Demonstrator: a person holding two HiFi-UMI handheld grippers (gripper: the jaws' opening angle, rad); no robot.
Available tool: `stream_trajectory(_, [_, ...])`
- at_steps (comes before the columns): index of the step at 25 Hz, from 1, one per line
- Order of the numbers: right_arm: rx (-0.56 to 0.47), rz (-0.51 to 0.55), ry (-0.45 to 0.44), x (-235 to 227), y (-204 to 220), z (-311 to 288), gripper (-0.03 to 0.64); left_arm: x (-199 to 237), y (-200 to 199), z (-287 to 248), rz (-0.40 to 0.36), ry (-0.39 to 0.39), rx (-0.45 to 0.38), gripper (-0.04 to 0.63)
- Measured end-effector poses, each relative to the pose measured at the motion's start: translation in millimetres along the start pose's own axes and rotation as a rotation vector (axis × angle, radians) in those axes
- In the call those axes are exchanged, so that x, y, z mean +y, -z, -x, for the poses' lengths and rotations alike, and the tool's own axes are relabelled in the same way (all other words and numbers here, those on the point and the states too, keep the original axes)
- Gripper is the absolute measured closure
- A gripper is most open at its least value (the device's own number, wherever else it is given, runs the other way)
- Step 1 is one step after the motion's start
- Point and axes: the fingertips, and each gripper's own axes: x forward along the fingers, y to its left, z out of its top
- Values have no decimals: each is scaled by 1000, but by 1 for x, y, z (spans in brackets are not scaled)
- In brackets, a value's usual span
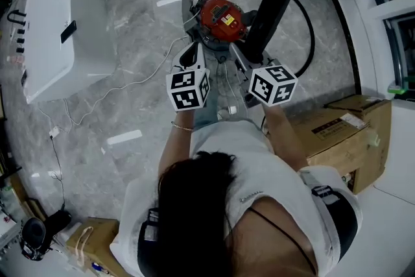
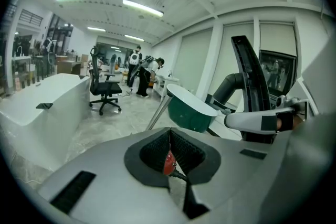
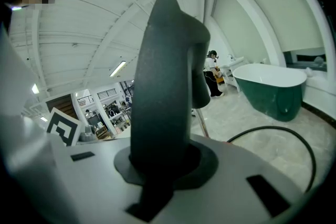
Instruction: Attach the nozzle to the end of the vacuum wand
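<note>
We list: right tool (image 3: 157,165) clenched on the black nozzle (image 1: 267,10), which stands tilted just beside the red vacuum body (image 1: 217,10); left tool (image 2: 169,152) clenched, nothing between its jaws. We note a yellow label (image 1: 227,21) on the vacuum and a sticker (image 1: 334,125) on the cardboard box (image 1: 324,147), both too small to read.

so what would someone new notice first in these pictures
Most striking is the tall black nozzle that fills the right gripper view, clamped upright in the right gripper. On the marble floor just ahead of the person sits a red vacuum, ringed by a black hose. The left gripper is shut and empty, and a green bathtub stands beyond.
</note>
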Motion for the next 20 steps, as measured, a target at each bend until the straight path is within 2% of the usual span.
stream_trajectory(12, [16, -20, -19, -9, -25, -49, 558, 25, -24, -48, -25, 8, 35, 591])
stream_trajectory(20, [12, -33, 7, -13, -38, -72, 558, 39, -37, -68, -62, 37, 70, 591])
